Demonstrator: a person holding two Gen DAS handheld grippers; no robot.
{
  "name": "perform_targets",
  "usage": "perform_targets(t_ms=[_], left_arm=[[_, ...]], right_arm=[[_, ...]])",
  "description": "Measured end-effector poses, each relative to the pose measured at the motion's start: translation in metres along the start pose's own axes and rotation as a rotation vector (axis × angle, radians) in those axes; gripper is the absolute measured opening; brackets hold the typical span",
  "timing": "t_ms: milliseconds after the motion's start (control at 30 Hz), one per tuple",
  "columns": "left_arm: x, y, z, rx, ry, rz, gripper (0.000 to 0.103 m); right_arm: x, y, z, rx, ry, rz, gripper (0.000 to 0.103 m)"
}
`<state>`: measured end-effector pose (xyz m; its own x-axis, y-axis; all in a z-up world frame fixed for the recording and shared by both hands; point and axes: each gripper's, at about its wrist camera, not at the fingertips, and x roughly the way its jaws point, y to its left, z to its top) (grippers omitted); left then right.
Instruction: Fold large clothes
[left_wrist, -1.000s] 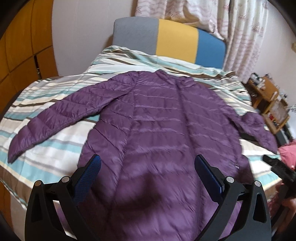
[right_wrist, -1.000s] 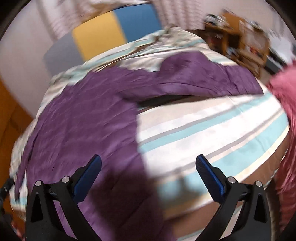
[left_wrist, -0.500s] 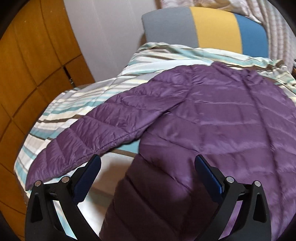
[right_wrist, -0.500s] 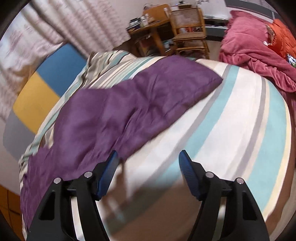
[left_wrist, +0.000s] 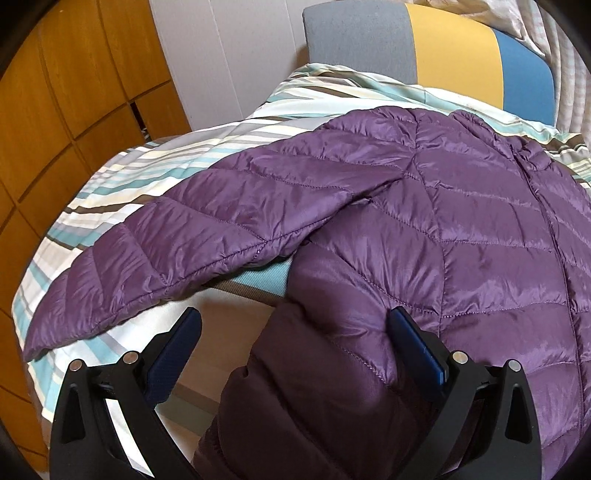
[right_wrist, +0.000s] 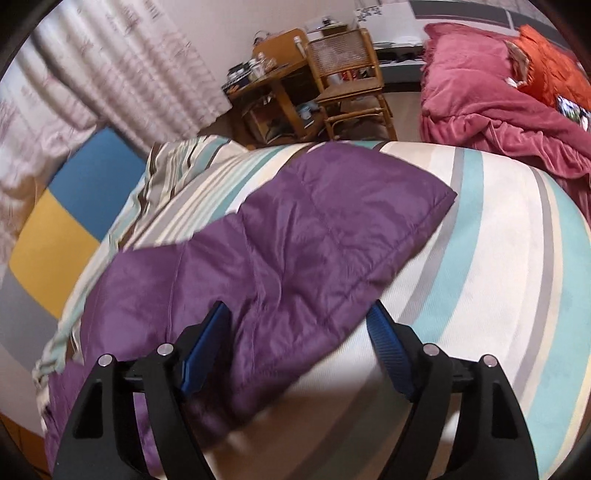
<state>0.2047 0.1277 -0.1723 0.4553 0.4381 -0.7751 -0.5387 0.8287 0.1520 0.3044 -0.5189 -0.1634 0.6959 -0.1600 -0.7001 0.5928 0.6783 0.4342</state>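
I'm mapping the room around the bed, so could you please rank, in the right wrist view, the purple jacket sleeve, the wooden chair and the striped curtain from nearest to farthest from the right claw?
1. Purple jacket sleeve: between the open fingers of the right claw, on the bed.
2. Wooden chair: beyond the bed, upper middle.
3. Striped curtain: upper left; too close to the chair to call firmly.

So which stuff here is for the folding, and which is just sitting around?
For the folding:
purple jacket
left gripper
right gripper
striped bed cover

Just sitting around:
wooden chair
cluttered desk
pink blanket
curtains
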Motion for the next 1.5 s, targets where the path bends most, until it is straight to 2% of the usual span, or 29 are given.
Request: perform_targets(t_ms=[33,100,200,300,367,467,600,800,1033,1233,1400,1500], left_arm=[[0.001,-0.001,-0.001,0.0,0.003,-0.001,0.1],[0.003,0.0,-0.001,-0.01,0.011,-0.015,0.1],[0.009,0.008,-0.002,-0.053,0.036,-0.072,0.1],[0.015,0.018,-0.002,-0.111,0.062,-0.139,0.1],[0.014,0.016,-0.002,-0.107,0.058,-0.133,0.1],[0.012,0.012,-0.003,-0.095,0.047,-0.114,0.1],[0.012,0.014,-0.003,-0.103,0.046,-0.123,0.1],[0.012,0.016,-0.003,-0.108,0.045,-0.128,0.1],[0.011,0.016,-0.004,-0.112,0.041,-0.133,0.1],[0.012,0.017,-0.004,-0.117,0.039,-0.138,0.1],[0.012,0.017,-0.004,-0.119,0.038,-0.14,0.1],[0.012,0.017,-0.004,-0.118,0.038,-0.14,0.1]], right_arm=[[0.001,-0.003,0.003,0.016,-0.01,-0.006,0.064],[0.004,-0.011,0.009,0.064,-0.029,0.001,0.047],[0.006,-0.024,0.017,0.109,-0.035,0.009,0.027],[0.006,-0.023,0.025,0.076,-0.04,0.007,0.016],[0.001,-0.015,0.025,0.033,-0.06,0.005,0.013],[-0.011,0.006,0.02,-0.074,-0.104,0.003,0.01],[-0.031,0.041,0.007,-0.22,-0.155,0.023,0.01],[-0.064,0.114,-0.04,-0.543,-0.248,0.078,0.01],[-0.082,0.172,-0.107,-0.749,-0.255,0.181,0.008],[-0.1,0.228,-0.164,-0.906,-0.241,0.304,0.008],[-0.118,0.271,-0.223,-1.084,-0.233,0.423,0.008],[-0.122,0.29,-0.257,-1.164,-0.227,0.465,0.008]])
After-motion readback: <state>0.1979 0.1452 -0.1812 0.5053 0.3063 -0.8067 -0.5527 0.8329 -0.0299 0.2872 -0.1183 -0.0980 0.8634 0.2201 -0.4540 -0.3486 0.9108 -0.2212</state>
